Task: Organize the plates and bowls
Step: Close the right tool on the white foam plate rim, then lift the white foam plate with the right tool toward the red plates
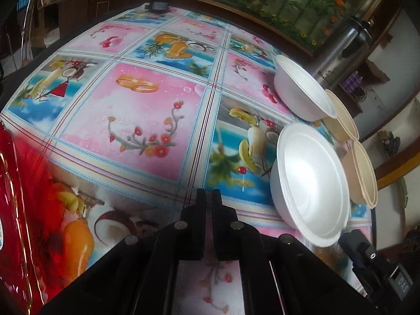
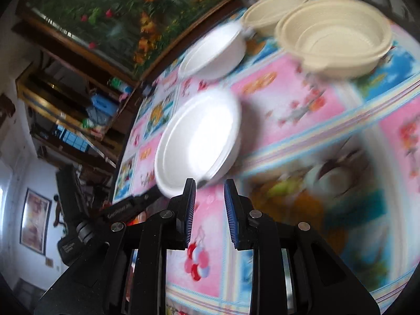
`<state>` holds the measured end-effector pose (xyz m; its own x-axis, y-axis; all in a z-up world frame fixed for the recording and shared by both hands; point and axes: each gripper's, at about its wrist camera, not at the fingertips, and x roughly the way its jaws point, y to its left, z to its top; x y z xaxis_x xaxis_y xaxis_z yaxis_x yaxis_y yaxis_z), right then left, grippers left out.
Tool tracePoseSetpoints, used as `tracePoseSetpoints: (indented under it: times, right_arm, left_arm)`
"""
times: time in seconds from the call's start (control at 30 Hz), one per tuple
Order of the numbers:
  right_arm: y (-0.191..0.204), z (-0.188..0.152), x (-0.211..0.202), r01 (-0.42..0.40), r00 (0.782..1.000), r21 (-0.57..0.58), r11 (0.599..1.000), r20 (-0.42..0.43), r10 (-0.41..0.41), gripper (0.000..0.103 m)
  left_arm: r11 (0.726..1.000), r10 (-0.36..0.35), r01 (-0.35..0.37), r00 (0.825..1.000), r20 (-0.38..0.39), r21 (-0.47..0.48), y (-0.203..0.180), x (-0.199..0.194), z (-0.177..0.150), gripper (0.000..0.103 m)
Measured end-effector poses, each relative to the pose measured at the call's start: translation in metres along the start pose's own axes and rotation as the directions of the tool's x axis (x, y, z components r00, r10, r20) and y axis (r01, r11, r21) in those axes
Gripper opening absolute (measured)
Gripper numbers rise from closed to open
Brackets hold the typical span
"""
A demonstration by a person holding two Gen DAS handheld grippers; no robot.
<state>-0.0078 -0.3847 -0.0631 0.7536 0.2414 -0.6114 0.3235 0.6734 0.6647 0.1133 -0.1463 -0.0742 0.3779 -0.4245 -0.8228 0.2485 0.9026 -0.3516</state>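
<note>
Two round white foam bowls and two round tan paper bowls sit open side up on the right part of the flowery pink and blue tablecloth. Being round, they have no long side. The left gripper has its black fingers pressed together, holding nothing. The right gripper is spread apart just beside the near white bowl. Only the left view shows the shiny red tray and the steel flask.
</note>
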Motion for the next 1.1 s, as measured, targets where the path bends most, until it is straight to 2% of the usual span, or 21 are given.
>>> tracePoseSetpoints:
  times: [0.03, 0.07, 0.17, 0.2, 0.23, 0.37, 0.47, 0.6, 0.97, 1.1]
  right_arm:
    - [-0.002, 0.006, -0.005, -0.002, 1.000, 0.003, 1.000, 0.016, 0.002, 0.026]
    - [-0.003, 0.012, -0.008, -0.005, 1.000, 0.002, 1.000, 0.024, 0.005, 0.027]
    - [-0.003, 0.028, -0.010, 0.001, 0.999, 0.000, 1.000, 0.041, -0.001, 0.028]
    - [-0.004, 0.031, -0.009, 0.008, 0.999, -0.002, 1.000, 0.037, -0.008, 0.033]
    - [-0.004, 0.035, -0.005, 0.013, 1.000, 0.001, 1.000, 0.026, -0.013, 0.037]
    - [-0.006, 0.041, 0.010, 0.030, 0.999, 0.014, 0.999, 0.012, -0.031, 0.037]
    - [-0.010, 0.049, 0.019, 0.043, 0.999, 0.045, 0.998, 0.001, -0.043, 0.037]
    - [-0.027, 0.051, 0.020, 0.041, 0.999, 0.097, 0.994, -0.003, -0.041, 0.037]
    - [-0.031, 0.056, 0.028, 0.037, 0.999, 0.079, 0.996, 0.033, -0.040, 0.036]
    - [-0.035, 0.058, 0.035, 0.016, 1.000, 0.107, 0.994, 0.011, -0.018, 0.036]
  left_arm:
    - [1.000, -0.009, 0.009, 1.000, -0.009, -0.005, -0.002, 0.001, 0.004, 0.005]
    - [1.000, -0.013, 0.013, 1.000, -0.021, -0.001, -0.005, 0.004, 0.008, 0.013]
    - [1.000, -0.019, 0.020, 0.999, -0.028, 0.012, -0.017, 0.007, 0.014, 0.044]
    - [1.000, -0.018, 0.018, 0.999, -0.028, 0.015, -0.020, 0.008, 0.016, 0.051]
    - [1.000, -0.023, 0.023, 0.999, -0.027, 0.014, -0.022, 0.008, 0.018, 0.052]
    - [0.999, -0.038, 0.039, 0.998, -0.055, 0.012, -0.028, 0.014, 0.024, 0.053]
    - [0.998, -0.060, 0.059, 0.995, -0.078, -0.022, -0.021, 0.015, 0.027, 0.053]
    - [0.994, -0.081, 0.076, 0.994, -0.069, -0.081, -0.013, 0.010, 0.035, 0.060]
    - [1.000, -0.003, 0.001, 0.995, -0.100, -0.021, -0.044, 0.030, 0.036, 0.060]
    - [0.998, -0.036, 0.028, 0.991, -0.126, -0.061, -0.039, 0.028, 0.039, 0.060]
